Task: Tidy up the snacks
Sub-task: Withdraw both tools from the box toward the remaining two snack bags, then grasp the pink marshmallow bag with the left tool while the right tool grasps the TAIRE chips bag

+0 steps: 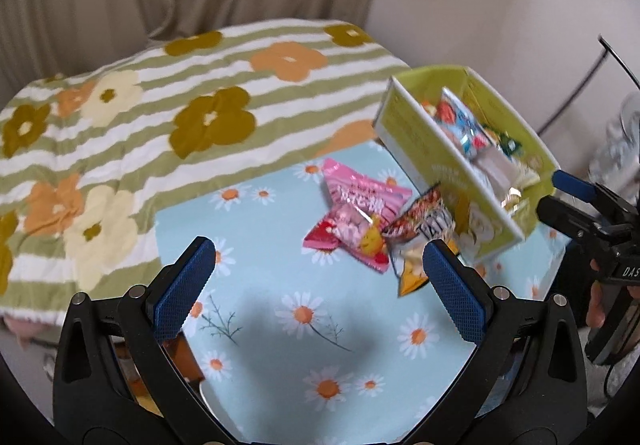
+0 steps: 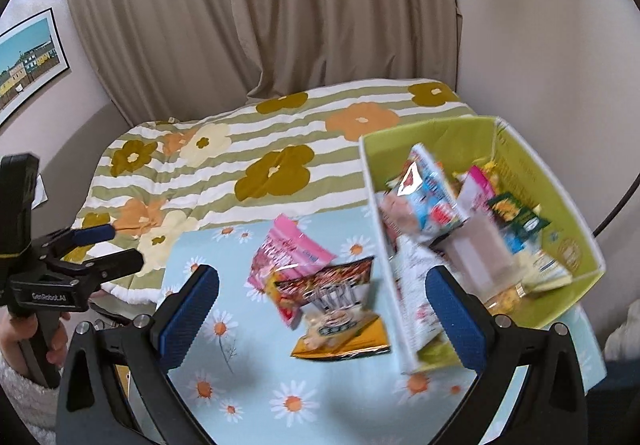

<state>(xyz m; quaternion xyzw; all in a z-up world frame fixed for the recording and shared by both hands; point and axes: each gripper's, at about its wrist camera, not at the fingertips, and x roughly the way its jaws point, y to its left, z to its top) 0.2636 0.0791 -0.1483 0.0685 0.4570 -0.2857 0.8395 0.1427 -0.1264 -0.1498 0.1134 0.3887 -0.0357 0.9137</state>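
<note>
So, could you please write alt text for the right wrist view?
Open right tongs hover above a daisy-print cloth where an orange-black snack bag overlaps a pink snack bag. A green box of snacks stands at the right. The left tongs appear at the left edge, with a flowered blanket behind.

Soft, even indoor light fills the room, neither harsh nor dim. A broad grey shadow lies on the daisy cloth [image 1: 304, 329] just ahead of the left tongs [image 1: 320, 273]. The foil snack packets [image 2: 332, 301] catch small glints and look smeared by motion, as does the green box [image 2: 520, 181] in both views. The fisheye bends the curtain [image 2: 280, 25] and walls, and black corners ring each picture.
</note>
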